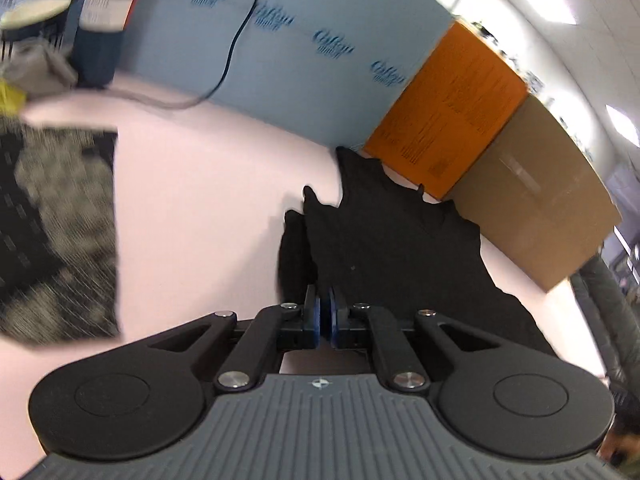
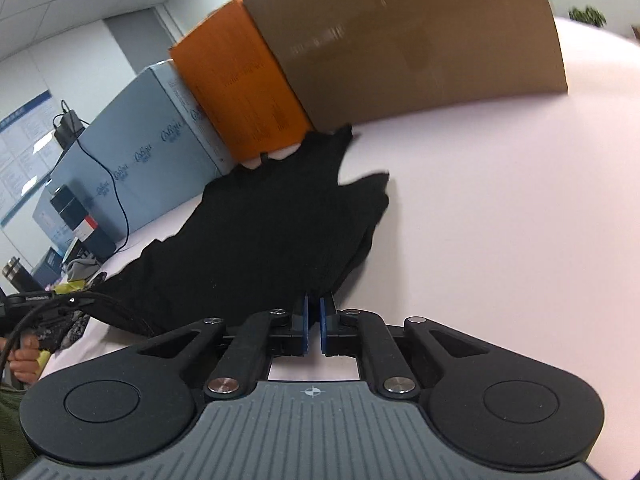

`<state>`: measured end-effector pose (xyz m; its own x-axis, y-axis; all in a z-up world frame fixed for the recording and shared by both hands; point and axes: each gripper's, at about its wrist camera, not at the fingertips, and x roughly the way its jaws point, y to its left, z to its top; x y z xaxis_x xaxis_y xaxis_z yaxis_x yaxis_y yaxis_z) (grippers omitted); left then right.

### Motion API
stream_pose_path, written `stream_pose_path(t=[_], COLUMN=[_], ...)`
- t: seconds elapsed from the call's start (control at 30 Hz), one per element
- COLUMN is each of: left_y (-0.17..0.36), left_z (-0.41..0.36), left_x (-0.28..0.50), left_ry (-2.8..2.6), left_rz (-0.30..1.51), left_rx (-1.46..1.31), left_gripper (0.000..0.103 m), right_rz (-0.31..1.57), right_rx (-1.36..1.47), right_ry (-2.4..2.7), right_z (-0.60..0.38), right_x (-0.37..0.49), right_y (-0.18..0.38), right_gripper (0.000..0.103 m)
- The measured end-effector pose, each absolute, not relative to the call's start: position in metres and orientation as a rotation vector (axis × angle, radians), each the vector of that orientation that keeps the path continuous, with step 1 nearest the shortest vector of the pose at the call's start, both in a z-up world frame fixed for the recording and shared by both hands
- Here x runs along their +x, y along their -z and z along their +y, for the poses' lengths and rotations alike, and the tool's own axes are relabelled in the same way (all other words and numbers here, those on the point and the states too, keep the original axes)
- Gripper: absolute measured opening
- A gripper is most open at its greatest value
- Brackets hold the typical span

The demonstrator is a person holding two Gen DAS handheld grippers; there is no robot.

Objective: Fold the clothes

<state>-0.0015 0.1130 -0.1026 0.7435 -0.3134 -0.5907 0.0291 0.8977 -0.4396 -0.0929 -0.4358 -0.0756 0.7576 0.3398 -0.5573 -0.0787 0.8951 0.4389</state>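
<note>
Black garment near the worktop back edge, by boxes; pinched by left gripper and right gripper, likely to be spread flat.

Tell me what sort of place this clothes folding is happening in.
Most likely an office or workroom, not a home: a panelled ceiling with flat light panels, stacked shipping cartons such as the brown cardboard box along the white table, and posted notice sheets on the wall.

Black garment, rumpled, on pale table
</note>
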Motion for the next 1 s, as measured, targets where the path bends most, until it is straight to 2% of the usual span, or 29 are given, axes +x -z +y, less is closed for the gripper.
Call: stream_pose_path(t=[0.1,0.2,0.23,0.27,0.3,0.33,0.37,0.5,0.6,0.8,0.97,1.0], left_y=[0.112,0.117,0.116,0.115,0.114,0.11,0.106,0.08,0.068,0.081,0.095,0.094], left_z=[0.108,0.104,0.105,0.106,0.107,0.11,0.113,0.109,0.077,0.003,-0.002,0.004], left_x=[-0.003,-0.011,-0.013,-0.015,-0.017,-0.019,-0.021,-0.027,-0.021,0.003,-0.01,-0.019], left_ry=[0.209,0.2,0.183,0.166,0.15,0.122,0.095,0.14,0.282,0.42,0.426,0.429], left_rz=[0.804,0.823,0.821,0.819,0.816,0.807,0.798,0.725,0.712,0.744,0.847,0.852], left_rx=[-0.309,-0.251,-0.239,-0.226,-0.213,-0.208,-0.202,-0.123,-0.011,0.063,0.174,0.194], left_gripper=[0.005,0.011,0.02,0.022,0.031,0.045,0.047,0.047,0.047,0.047,0.049,0.053], right_rz=[0.76,0.802,0.802,0.8,0.798,0.79,0.776,0.708,0.707,0.774,0.812,0.818], right_rx=[0.352,0.325,0.331,0.325,0.318,0.307,0.294,0.283,0.223,0.038,-0.054,-0.05], right_ry=[-0.229,-0.214,-0.203,-0.182,-0.159,-0.13,-0.1,-0.168,-0.358,-0.597,-0.601,-0.565], right_z=[-0.436,-0.436,-0.438,-0.44,-0.442,-0.445,-0.447,-0.441,-0.405,-0.313,-0.3,-0.309], right_x=[-0.086,-0.087,-0.089,-0.092,-0.095,-0.098,-0.102,-0.102,-0.081,-0.026,0.003,0.0], right_y=[0.087,0.093,0.093,0.092,0.091,0.087,0.083,0.058,0.048,0.077,0.095,0.098], right_gripper=[0.005,0.007,0.009,0.016,0.02,0.025,0.026,0.026,0.031,0.031,0.032,0.034])
